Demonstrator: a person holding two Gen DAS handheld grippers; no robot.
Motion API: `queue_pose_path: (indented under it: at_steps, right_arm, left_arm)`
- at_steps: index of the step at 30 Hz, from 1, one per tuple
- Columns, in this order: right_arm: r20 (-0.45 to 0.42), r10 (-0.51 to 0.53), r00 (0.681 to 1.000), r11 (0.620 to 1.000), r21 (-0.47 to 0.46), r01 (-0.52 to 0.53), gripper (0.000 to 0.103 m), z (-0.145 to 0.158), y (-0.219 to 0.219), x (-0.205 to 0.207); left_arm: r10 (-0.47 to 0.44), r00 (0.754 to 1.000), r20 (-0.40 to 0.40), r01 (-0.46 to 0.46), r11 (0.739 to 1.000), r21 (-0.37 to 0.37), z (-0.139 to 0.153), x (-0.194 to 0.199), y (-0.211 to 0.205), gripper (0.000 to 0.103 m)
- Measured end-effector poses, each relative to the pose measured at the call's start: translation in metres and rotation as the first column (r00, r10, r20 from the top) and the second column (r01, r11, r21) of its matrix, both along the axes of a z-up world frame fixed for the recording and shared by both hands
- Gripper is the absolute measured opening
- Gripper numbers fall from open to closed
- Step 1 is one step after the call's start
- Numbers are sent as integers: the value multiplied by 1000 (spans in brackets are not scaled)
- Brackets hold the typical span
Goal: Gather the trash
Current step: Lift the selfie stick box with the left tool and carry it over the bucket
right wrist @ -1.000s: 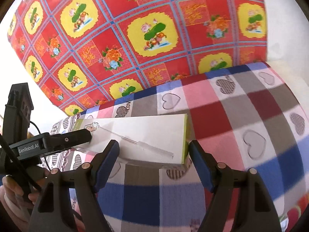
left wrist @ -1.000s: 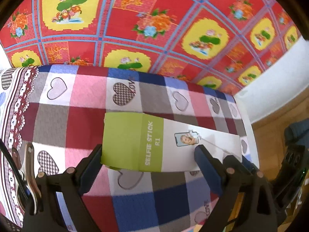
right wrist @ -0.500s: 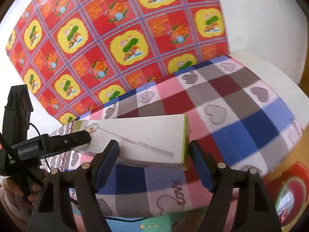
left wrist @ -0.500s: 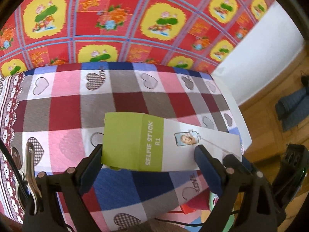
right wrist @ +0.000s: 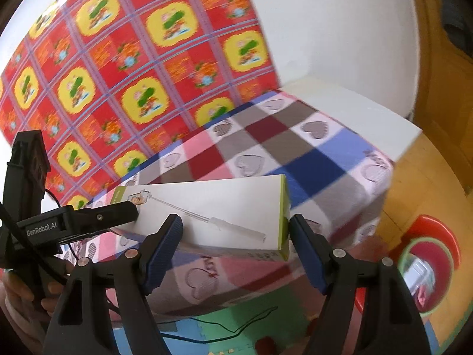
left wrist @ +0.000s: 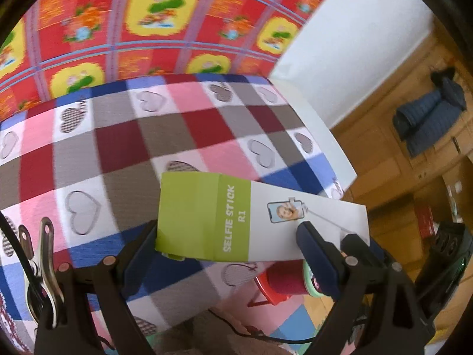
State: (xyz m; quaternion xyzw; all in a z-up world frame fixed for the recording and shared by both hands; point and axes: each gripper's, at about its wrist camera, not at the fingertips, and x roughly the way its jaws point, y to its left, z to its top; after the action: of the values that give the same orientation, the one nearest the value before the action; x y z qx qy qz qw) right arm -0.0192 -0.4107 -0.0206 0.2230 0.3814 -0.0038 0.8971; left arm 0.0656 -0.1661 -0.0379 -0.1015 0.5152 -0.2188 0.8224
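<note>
A long selfie stick box, green at one end and white at the other, hangs in the air between both grippers. My left gripper is shut on its green half, one pad at the green end and the other by the phone picture. My right gripper is shut on the white half of the box, one pad at its green-edged end. The box hovers over the table's right edge. On the floor below stands a red bin with a green rim, partly seen under the box as the bin.
The table carries a checked cloth with hearts, its corner close by. Behind hangs a red and yellow flowered cloth. On the wooden floor lies a dark blue bundle, and coloured foam mats with a thin cable.
Both grippers have carried the box sideways from over the table's middle to its right edge. The wooden floor, the mats and the red bin have come into view.
</note>
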Motion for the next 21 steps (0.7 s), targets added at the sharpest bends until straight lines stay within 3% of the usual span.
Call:
queue_pose_path:
  at_steps: [10, 21]
  right_arm:
    - [-30, -158, 987, 987, -7, 158, 76, -8, -60, -49]
    - [-79, -319, 945, 947, 11, 320, 76, -24, -137, -111]
  left_arm:
    - [-158, 987, -10, 158, 987, 9, -5, -15, -76, 92]
    - [-332, 943, -26, 332, 943, 29, -15, -41, -181, 92]
